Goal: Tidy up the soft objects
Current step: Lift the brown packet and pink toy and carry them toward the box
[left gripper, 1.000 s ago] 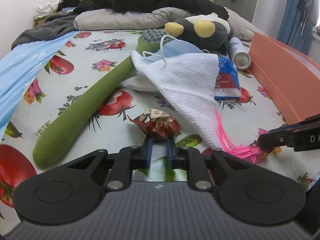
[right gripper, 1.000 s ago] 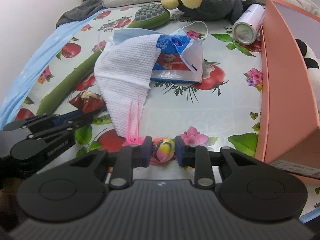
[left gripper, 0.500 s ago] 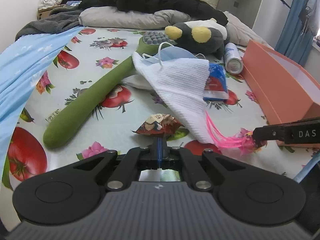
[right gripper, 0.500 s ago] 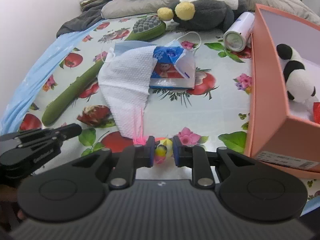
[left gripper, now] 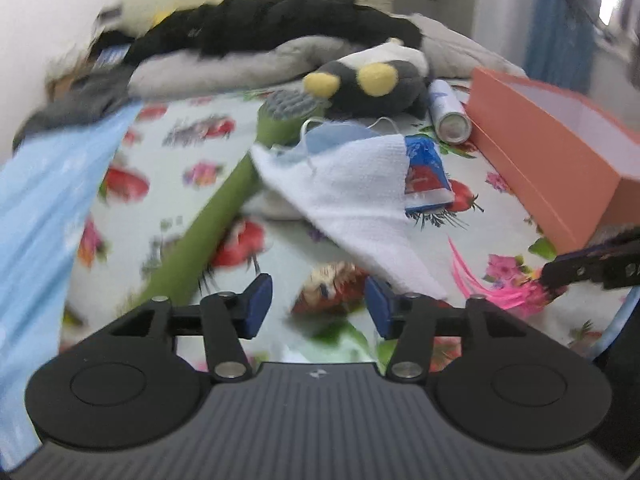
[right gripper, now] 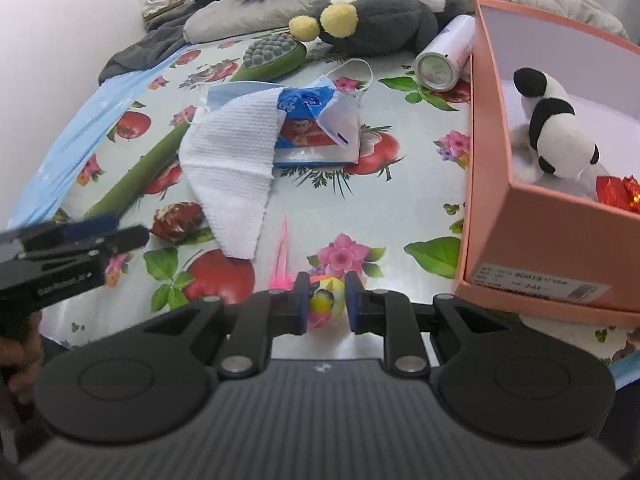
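Note:
My left gripper (left gripper: 318, 306) is open, its blue pads on either side of a small red crumpled soft toy (left gripper: 332, 288) on the flowered sheet; the toy also shows in the right wrist view (right gripper: 176, 222). My right gripper (right gripper: 327, 300) is shut on a small yellow and pink toy with a pink feather tail (right gripper: 326, 298), held above the sheet just left of the orange box (right gripper: 560, 240). A panda plush (right gripper: 554, 136) and a red item (right gripper: 618, 194) lie in the box. A white cloth (right gripper: 232, 152) lies mid-bed.
A long green massage stick (left gripper: 224, 208), a blue face mask (right gripper: 232, 92), a blue wipes packet (right gripper: 316, 132), a spray can (right gripper: 444, 60) and a dark plush with yellow ears (right gripper: 380, 16) lie on the bed. Grey and black bedding is piled at the far end.
My left gripper was shut half a second ago and has opened wide around the red toy. My right gripper has lifted its feather toy and moved toward the orange box.

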Demonstrator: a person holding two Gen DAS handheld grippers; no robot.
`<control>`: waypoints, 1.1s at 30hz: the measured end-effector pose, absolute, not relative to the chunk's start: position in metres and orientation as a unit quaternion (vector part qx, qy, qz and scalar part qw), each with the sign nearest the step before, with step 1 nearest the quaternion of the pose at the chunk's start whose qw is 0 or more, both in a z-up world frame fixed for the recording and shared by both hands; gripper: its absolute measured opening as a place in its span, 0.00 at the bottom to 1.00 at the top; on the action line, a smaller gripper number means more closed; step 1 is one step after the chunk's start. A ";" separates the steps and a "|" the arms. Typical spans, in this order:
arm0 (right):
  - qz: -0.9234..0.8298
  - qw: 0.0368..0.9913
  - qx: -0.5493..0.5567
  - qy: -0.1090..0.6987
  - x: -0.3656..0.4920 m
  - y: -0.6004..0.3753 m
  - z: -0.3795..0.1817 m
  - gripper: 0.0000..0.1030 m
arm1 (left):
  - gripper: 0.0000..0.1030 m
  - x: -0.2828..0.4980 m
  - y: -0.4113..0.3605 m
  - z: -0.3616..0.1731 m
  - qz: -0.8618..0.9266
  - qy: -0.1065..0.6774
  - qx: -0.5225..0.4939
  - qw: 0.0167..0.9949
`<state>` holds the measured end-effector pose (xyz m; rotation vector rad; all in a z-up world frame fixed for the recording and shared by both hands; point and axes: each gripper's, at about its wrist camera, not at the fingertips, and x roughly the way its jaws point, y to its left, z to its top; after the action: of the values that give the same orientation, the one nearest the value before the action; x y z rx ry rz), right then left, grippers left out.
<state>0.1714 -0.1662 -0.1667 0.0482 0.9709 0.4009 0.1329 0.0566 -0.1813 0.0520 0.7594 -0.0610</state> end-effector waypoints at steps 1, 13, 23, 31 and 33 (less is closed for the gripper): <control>0.191 0.866 0.023 0.463 0.171 -0.166 -0.166 0.21 | 0.57 0.139 0.055 -0.184 -0.041 0.378 0.037 0.924; 0.189 0.863 0.034 0.467 0.173 -0.173 -0.170 0.21 | 0.47 0.166 0.033 -0.219 -0.090 0.409 0.147 0.896; 0.192 0.872 0.030 0.450 0.172 -0.173 -0.158 0.21 | 0.37 0.152 0.039 -0.202 -0.063 0.428 0.043 0.900; 0.200 0.886 0.026 0.417 0.168 -0.177 -0.130 0.20 | 0.37 0.131 0.047 -0.147 0.001 0.407 -0.078 0.910; 0.202 0.890 0.025 0.408 0.167 -0.177 -0.121 0.20 | 0.37 0.129 0.045 -0.132 0.002 0.398 -0.097 0.912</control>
<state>0.1675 -0.1771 -0.1215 0.0520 0.8472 0.4191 0.1286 0.0447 -0.1318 -0.2000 0.8208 0.0033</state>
